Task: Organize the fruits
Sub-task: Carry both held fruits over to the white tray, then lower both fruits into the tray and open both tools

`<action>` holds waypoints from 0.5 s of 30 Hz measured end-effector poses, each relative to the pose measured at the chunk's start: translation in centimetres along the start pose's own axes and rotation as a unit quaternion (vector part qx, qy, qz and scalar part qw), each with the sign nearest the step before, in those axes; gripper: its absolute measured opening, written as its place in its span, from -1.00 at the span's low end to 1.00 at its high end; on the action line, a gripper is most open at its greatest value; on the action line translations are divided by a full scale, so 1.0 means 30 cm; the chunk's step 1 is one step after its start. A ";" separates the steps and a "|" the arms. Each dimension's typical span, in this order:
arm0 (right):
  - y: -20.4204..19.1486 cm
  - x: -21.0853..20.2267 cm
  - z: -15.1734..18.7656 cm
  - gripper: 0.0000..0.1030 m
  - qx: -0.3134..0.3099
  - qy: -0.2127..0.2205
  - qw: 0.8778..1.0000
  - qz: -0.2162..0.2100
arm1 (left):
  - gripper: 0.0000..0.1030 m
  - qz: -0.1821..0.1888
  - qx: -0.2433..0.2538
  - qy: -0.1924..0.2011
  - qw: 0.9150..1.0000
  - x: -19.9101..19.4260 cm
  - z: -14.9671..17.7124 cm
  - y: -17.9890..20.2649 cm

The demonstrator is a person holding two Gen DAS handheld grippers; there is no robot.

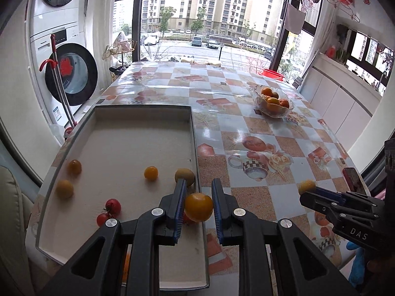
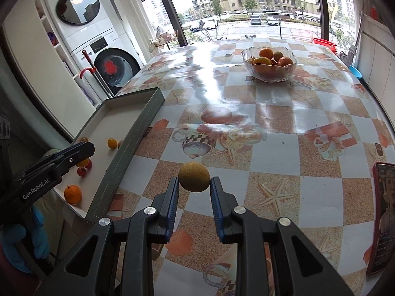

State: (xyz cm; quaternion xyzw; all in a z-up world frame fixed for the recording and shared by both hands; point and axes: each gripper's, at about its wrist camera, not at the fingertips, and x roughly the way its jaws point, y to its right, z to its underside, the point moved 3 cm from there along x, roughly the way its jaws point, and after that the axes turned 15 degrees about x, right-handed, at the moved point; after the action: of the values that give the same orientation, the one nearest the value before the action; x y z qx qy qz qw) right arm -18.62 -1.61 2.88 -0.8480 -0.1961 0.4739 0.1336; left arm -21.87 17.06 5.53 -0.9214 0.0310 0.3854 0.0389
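My left gripper (image 1: 198, 192) is shut on an orange-yellow fruit (image 1: 198, 207) and holds it over the right edge of the shallow box tray (image 1: 138, 109). Several small fruits lie in the tray: a yellow one (image 1: 150, 173), a brownish one (image 1: 184, 175), and red tomatoes (image 1: 113, 205). My right gripper (image 2: 194, 185) is shut on a dull yellow round fruit (image 2: 194, 177) above the table, right of the tray (image 2: 138, 123). A glass bowl (image 1: 274, 112) holding oranges stands far right; it also shows in the right wrist view (image 2: 269, 75).
The table (image 2: 271, 123) has a glossy checked cloth. A phone in a red case (image 2: 382, 212) lies at the table's right edge. A washing machine (image 1: 71, 74) and a red-handled mop (image 1: 59, 79) stand left of the table. A red basin (image 1: 271, 74) sits beyond the far edge.
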 end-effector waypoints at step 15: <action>-0.138 0.062 0.015 -0.45 -0.041 -0.026 0.999 0.005 | -0.57 -0.004 -0.023 0.014 1.000 -0.021 0.052 -0.110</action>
State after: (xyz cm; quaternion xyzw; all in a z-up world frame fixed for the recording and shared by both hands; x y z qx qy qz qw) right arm -18.96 2.93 2.96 -0.8410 -0.2143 0.4883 0.0912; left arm -23.14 20.51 5.05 -0.9274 0.0190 0.3732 0.0191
